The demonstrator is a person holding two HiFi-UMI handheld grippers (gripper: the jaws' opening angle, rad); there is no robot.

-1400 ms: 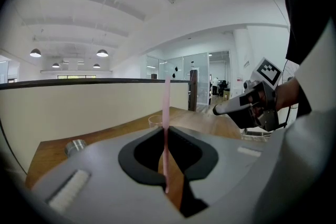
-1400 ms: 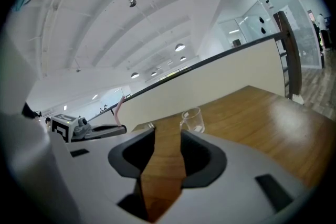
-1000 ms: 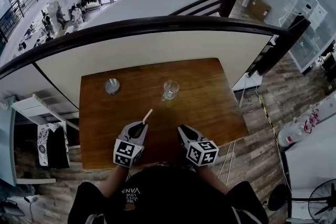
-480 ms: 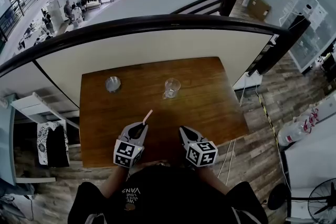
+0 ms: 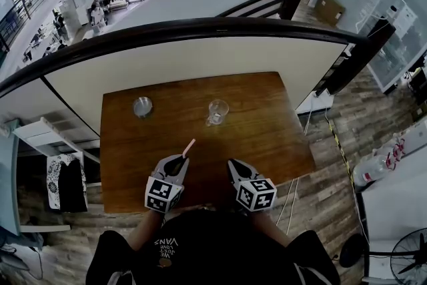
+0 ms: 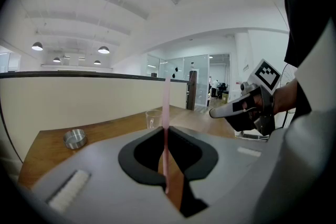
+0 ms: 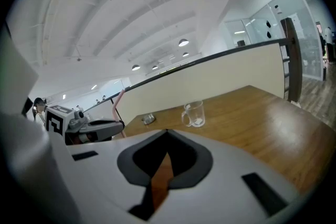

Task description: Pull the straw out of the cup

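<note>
A pink straw stands up from my left gripper, which is shut on its lower end above the near part of the table; in the left gripper view the straw runs upright between the closed jaws of the left gripper. The clear glass cup with a handle sits empty in the middle of the table, well beyond both grippers; it also shows as the cup in the right gripper view. My right gripper is shut on nothing, beside the left one, its tips closed together.
A small round metal dish sits at the table's far left. The wooden table ends at a low white wall with a dark handrail. Beyond the table's right edge lies wood flooring.
The right gripper's jaws look to have closed. Both hands stay where they were, and the straw stays in the left gripper.
</note>
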